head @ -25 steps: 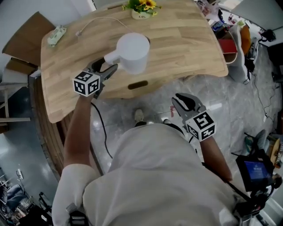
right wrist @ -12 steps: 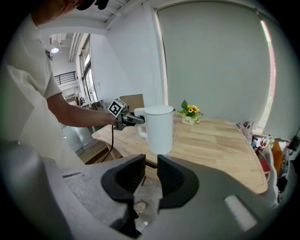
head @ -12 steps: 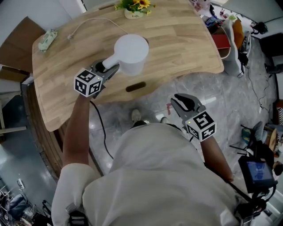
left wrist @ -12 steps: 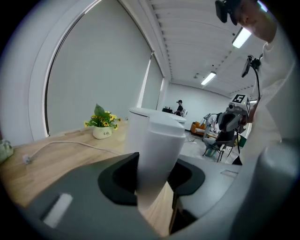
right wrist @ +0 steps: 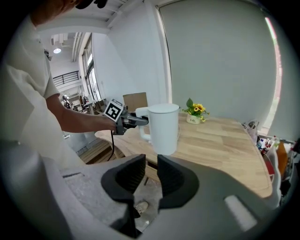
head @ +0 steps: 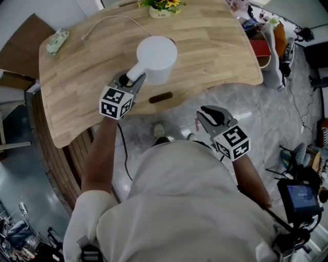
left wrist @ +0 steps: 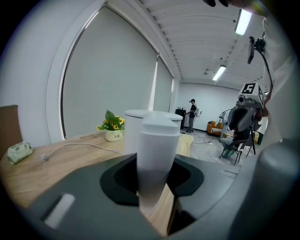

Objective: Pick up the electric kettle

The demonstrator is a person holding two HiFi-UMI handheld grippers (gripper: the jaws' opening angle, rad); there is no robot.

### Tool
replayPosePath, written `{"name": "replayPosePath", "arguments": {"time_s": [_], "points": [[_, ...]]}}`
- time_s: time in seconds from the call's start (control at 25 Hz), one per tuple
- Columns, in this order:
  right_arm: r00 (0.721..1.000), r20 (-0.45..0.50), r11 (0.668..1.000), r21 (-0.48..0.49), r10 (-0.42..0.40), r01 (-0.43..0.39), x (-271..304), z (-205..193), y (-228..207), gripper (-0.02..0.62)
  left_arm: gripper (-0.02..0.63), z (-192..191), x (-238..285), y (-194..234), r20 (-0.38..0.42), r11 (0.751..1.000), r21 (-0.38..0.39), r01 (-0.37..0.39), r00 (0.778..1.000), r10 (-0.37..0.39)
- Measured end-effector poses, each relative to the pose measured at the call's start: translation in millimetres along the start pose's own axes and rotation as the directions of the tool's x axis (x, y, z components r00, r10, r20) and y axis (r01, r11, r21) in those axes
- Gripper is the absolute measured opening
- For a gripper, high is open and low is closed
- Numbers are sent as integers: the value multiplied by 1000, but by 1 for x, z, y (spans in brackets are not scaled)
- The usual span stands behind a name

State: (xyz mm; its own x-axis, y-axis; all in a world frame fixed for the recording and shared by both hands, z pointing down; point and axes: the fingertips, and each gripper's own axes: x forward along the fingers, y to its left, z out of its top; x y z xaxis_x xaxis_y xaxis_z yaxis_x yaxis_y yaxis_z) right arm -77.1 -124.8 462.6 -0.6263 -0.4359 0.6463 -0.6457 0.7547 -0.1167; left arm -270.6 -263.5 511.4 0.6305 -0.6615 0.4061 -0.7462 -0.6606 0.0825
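Observation:
The white electric kettle [head: 156,53] stands near the front edge of the wooden table [head: 77,66]. Its handle [left wrist: 157,154] sticks out towards me. My left gripper [head: 134,79] has that handle between its jaws, which are closing, and both pads lie against it. In the right gripper view the kettle [right wrist: 164,129] and my left gripper [right wrist: 133,121] at its handle show from the side. My right gripper [head: 207,113] hangs over the floor below the table edge. Only a narrow gap shows between its jaws [right wrist: 151,180], with nothing in it.
A small pot of yellow flowers [head: 161,7] sits at the table's far edge. A white cable [head: 107,20] and a green packet [head: 56,41] lie at the far left. A dark slot [head: 160,97] is cut near the front edge. Bottles and clutter [head: 266,36] stand right of the table.
My left gripper has slid forward along the handle towards the kettle's body and its jaws have narrowed onto it. The right gripper has stayed where it was.

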Motion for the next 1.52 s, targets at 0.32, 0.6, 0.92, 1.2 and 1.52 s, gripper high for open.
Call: {"name": "replayPosePath", "arguments": {"time_s": [0.32,0.6,0.92,1.2,1.52], "points": [[1000,-4,1000,-4,0,0,1,-1,-1,66,135,5,-2,-1,65,997,-27,-66,996,68],[1000,0,1000,5,-10,10,-3,-5,-3,66,133,8,-2,1,71,998,-7,-59,996,59],[1000,5,1000,9,-10,10,-4,-5,-3,66,135,8,-3,3,60,999,-8,-42,997,42],[1000,8,1000,5,-4,4,-3,-4,-2,67,135,4,-2,3,45,998,3,-58,997,58],[1000,8,1000,-4,7,-7,-1,-3,1,67,141,0,-5,11,24,991,54,-119,993,118]]}}
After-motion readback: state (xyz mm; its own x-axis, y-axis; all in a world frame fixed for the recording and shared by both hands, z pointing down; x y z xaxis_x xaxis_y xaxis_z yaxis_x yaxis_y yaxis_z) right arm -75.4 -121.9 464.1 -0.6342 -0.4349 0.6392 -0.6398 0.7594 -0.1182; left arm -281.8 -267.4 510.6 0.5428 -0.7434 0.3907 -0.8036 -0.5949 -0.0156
